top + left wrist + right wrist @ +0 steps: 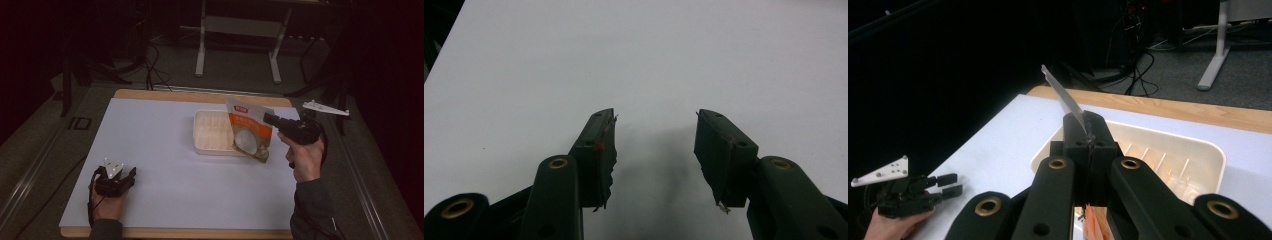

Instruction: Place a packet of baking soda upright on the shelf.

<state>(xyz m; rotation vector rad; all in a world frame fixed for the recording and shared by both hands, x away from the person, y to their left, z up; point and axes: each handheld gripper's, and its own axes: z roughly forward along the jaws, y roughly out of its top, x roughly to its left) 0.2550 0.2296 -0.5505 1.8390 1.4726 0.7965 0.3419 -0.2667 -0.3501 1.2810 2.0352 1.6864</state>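
An orange and white snack pouch [250, 132] hangs above the table's right middle, pinched at its upper right edge by my right gripper [266, 118], which is shut on it. In the right gripper view the jaws meet on the pouch's thin top edge [1064, 95], and the gripper [1089, 136] points toward a cream ribbed tray [1208, 150]. That tray [210, 131] sits just behind and left of the pouch. My left gripper [131, 176] rests low at the near left corner of the table, held by a hand. Its jaws [655, 150] stand open over bare white surface.
The white mat [165, 165] covers a wooden table whose far edge [200, 95] shows. Beyond it stand a white desk frame [240, 45] and cables on a dark floor. The other hand's gripper [945, 184] shows at lower left of the right gripper view.
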